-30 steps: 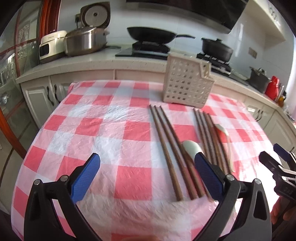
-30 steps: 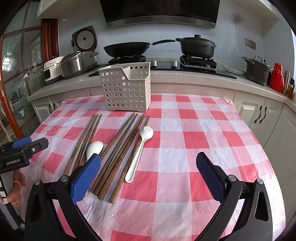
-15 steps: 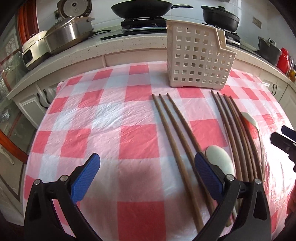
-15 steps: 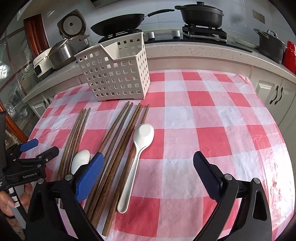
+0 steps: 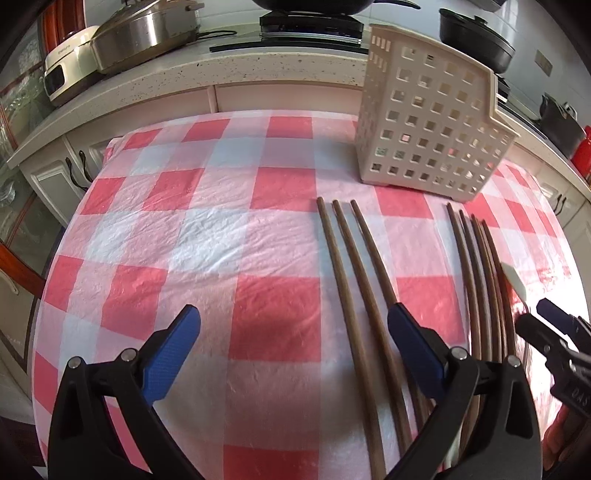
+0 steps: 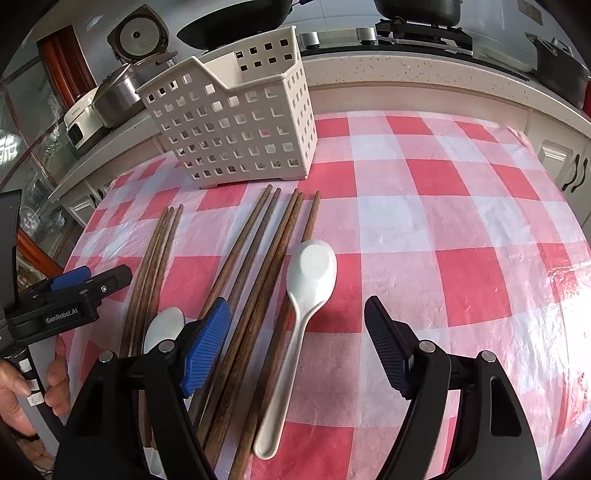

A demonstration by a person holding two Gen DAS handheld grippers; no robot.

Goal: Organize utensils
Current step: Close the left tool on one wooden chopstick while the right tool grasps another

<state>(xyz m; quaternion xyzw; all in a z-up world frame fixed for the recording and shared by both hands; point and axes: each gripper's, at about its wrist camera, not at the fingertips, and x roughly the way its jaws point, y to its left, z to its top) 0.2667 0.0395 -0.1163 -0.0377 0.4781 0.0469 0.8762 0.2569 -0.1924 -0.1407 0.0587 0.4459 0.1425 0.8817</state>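
A white perforated basket point(image 5: 428, 129) point(image 6: 236, 125) stands at the back of the red-checked table point(image 6: 424, 229). In front of it lie three brown chopsticks point(image 5: 354, 277) point(image 6: 147, 266) and a bundle of several more point(image 5: 480, 280) point(image 6: 258, 251). A white spoon point(image 6: 310, 273) lies beside the bundle, and a second spoon point(image 6: 166, 326) lies between the groups. My right gripper point(image 6: 297, 314) hangs low over the spoon's handle and the bundle. Its jaws are closing with these between them, and the pads touch nothing. My left gripper point(image 5: 291, 321) is open, its right finger over the three chopsticks.
Behind the table runs a kitchen counter point(image 5: 229, 70) with rice cookers point(image 5: 144, 33), a wok and black pots point(image 5: 476, 33). White cabinet doors point(image 6: 557, 162) lie beyond the table's edges. A hand point(image 6: 22, 387) holds the left gripper's handle at the lower left.
Both grippers have moved forward and down toward the utensils. The right gripper's jaws have narrowed and now straddle the spoon's handle and the chopstick bundle.
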